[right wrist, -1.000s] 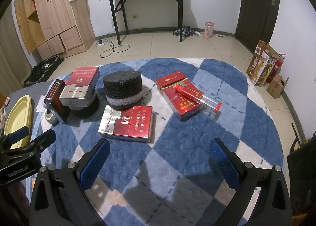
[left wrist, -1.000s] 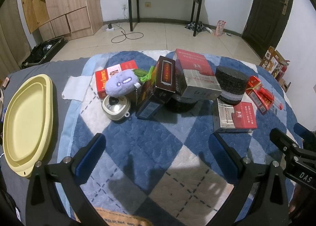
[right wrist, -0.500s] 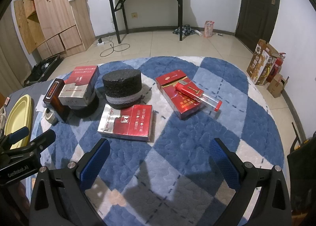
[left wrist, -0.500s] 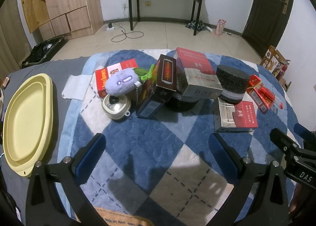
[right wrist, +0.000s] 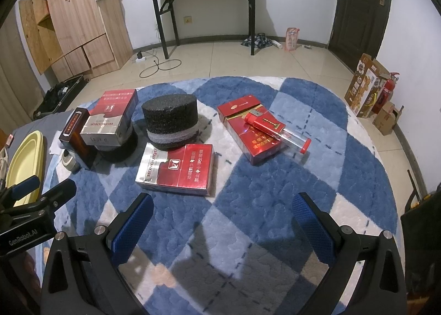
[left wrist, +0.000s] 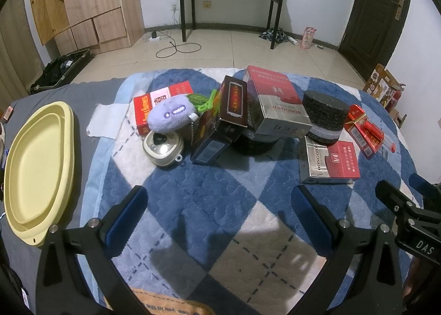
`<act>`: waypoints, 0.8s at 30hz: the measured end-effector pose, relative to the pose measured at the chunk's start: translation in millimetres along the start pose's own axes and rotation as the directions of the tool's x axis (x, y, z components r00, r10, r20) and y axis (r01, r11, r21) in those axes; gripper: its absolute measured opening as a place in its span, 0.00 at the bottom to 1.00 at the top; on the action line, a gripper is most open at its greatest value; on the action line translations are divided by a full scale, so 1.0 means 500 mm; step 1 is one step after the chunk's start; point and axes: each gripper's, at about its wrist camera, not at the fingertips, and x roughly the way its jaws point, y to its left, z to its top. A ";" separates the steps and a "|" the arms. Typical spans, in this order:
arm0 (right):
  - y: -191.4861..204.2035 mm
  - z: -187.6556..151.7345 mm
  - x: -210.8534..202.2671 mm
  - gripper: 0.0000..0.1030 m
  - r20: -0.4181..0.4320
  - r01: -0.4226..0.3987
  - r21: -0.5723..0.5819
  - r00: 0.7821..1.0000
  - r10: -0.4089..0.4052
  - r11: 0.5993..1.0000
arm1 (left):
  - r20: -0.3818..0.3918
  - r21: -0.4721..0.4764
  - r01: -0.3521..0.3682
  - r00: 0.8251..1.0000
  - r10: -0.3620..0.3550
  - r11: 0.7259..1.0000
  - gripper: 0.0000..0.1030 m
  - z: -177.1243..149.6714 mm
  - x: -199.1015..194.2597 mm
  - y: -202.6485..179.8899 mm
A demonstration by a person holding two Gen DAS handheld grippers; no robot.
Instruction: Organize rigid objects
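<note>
Boxes (left wrist: 278,102) look a touch closer than a second ago; left gripper (left wrist: 219,217) and right gripper (right wrist: 222,221) both spread wide, holding nothing, sorting not started.

My right tool (right wrist: 220,218) hung wide open over the blue checked rug (right wrist: 275,177), gripping nothing. Just ahead lay a flat red carton (right wrist: 176,167), touching the black foam cylinder (right wrist: 172,122). Further right, a clear tube (right wrist: 278,130) rested on another red carton (right wrist: 248,127).
</note>
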 end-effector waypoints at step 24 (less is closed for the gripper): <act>-0.003 0.000 0.007 0.99 -0.013 -0.009 0.012 1.000 0.009 1.000 | -0.013 -0.005 -0.007 1.000 0.007 1.000 1.00 0.001 0.000 0.010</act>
